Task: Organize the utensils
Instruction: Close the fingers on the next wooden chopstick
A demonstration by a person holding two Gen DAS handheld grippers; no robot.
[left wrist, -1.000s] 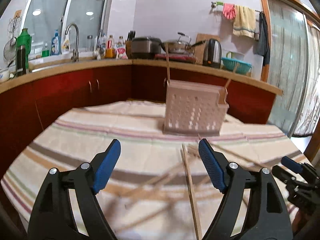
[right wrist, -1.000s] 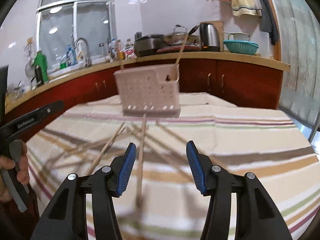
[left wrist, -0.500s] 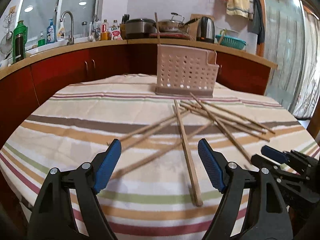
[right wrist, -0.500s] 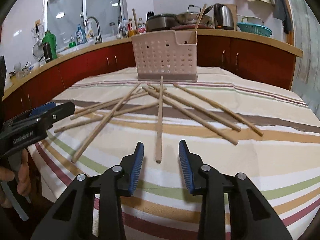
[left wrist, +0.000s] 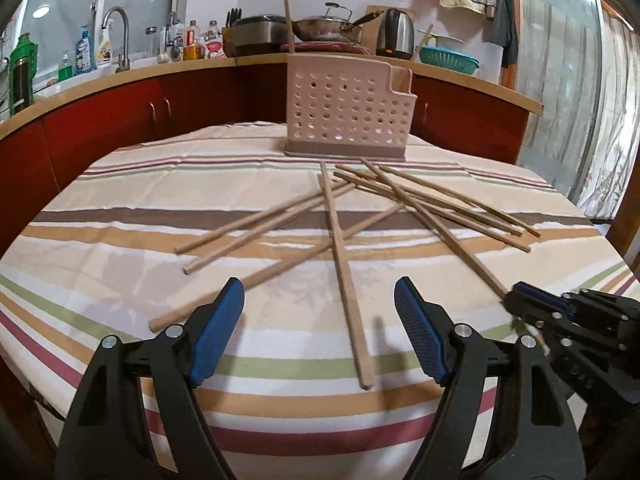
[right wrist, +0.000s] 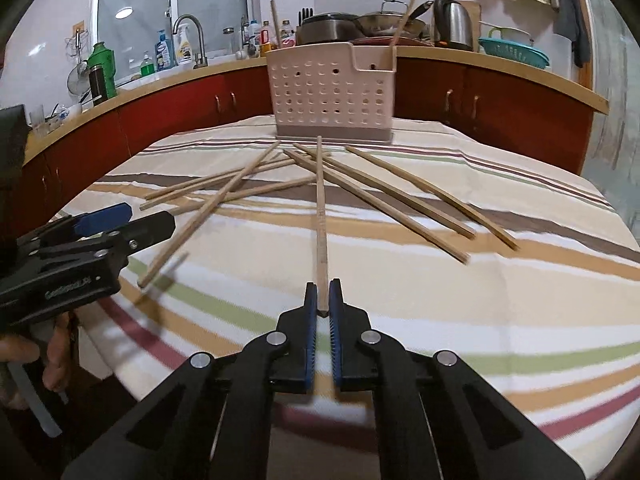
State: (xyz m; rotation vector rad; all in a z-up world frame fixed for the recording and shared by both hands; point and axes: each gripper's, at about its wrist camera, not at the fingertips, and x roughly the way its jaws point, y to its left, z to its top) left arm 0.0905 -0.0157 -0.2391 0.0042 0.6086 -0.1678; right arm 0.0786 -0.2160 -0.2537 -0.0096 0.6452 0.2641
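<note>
Several wooden chopsticks [left wrist: 280,220] lie crossed on the striped tablecloth [left wrist: 120,216]. Behind them stands a perforated pink utensil holder [left wrist: 348,108] [right wrist: 332,92] with two chopsticks upright in it [right wrist: 275,24]. My right gripper [right wrist: 323,286] is shut on the near end of one chopstick [right wrist: 320,208] that points straight at the holder. In the left wrist view the right gripper [left wrist: 520,294] shows low at the right. My left gripper [left wrist: 319,286] is open, low over the cloth, above the near part of another chopstick [left wrist: 348,280] without touching it. In the right wrist view the left gripper [right wrist: 132,220] is at the left.
A red-fronted counter [left wrist: 120,100] curves behind the table with a sink tap [left wrist: 120,36], bottles, a pan [left wrist: 328,32] and a kettle [left wrist: 396,38]. The table's front edge drops off just below both grippers. A hand [right wrist: 24,360] holds the left gripper's handle.
Both grippers have come down toward the cloth. The right gripper's jaws have closed onto the near end of the straight chopstick. The left gripper has stayed open.
</note>
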